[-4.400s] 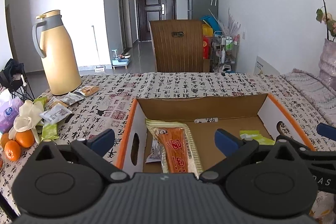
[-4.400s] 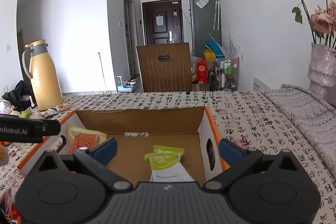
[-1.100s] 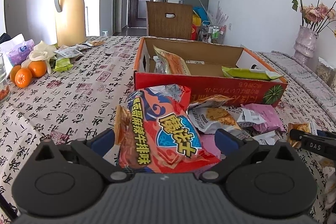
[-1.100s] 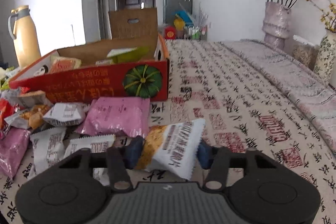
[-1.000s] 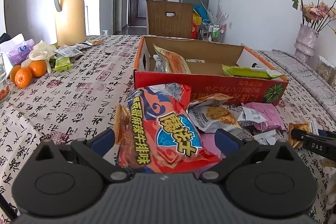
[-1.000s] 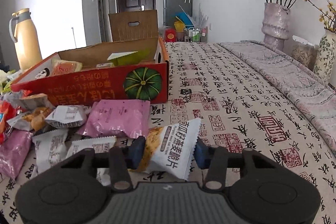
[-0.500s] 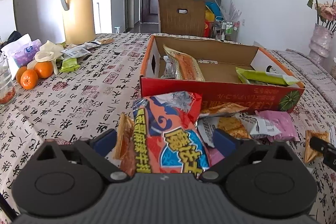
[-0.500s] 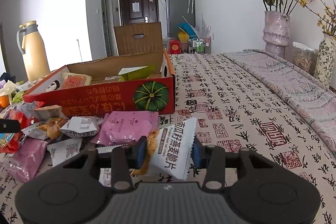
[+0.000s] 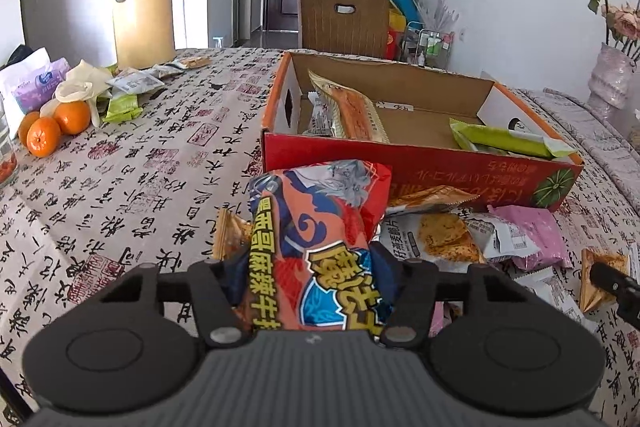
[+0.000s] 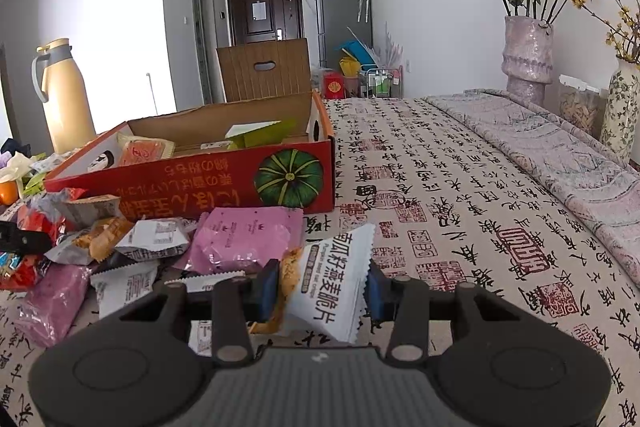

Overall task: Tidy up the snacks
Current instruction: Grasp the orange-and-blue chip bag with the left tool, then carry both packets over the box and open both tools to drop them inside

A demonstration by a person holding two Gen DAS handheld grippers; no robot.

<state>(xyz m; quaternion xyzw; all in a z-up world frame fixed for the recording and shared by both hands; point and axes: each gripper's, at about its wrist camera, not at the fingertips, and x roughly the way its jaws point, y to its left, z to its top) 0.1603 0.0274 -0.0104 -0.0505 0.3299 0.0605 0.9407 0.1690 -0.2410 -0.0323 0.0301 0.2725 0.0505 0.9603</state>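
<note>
Plainly, the big red and orange snack bag (image 9: 320,251) sat between the blue pads of the left tool (image 9: 312,279), whose jaws were closing, the pads already pressing its sides. It stood at the near left edge of a heap of loose packets (image 9: 460,235) on the desk (image 9: 140,179), just in front of the red cardboard box (image 9: 420,167). The right tool (image 10: 320,289) was nearly closed and clamped on a white oat-crisp packet (image 10: 336,287), which tilted up from between its pads, near the right end of the same heap and close to the box's pumpkin-printed corner (image 10: 290,179).

Inside the box an orange packet (image 9: 352,111) leaned at the left end and a green packet (image 9: 504,141) lay at the right. A pink packet (image 10: 248,235) lay flat just before the box front, touching white and orange wrappers to its left.

Farther left on the desk, two oranges (image 9: 56,127) sat beside a white cloth-like bundle (image 9: 82,87) and some small sachets (image 9: 136,81), with a tan thermos jug (image 9: 140,3) at the far left edge. A brown chair back (image 9: 344,19) stood beyond the far side. On the far right, a vase of faded roses (image 10: 528,59) stood by the wall.
</note>
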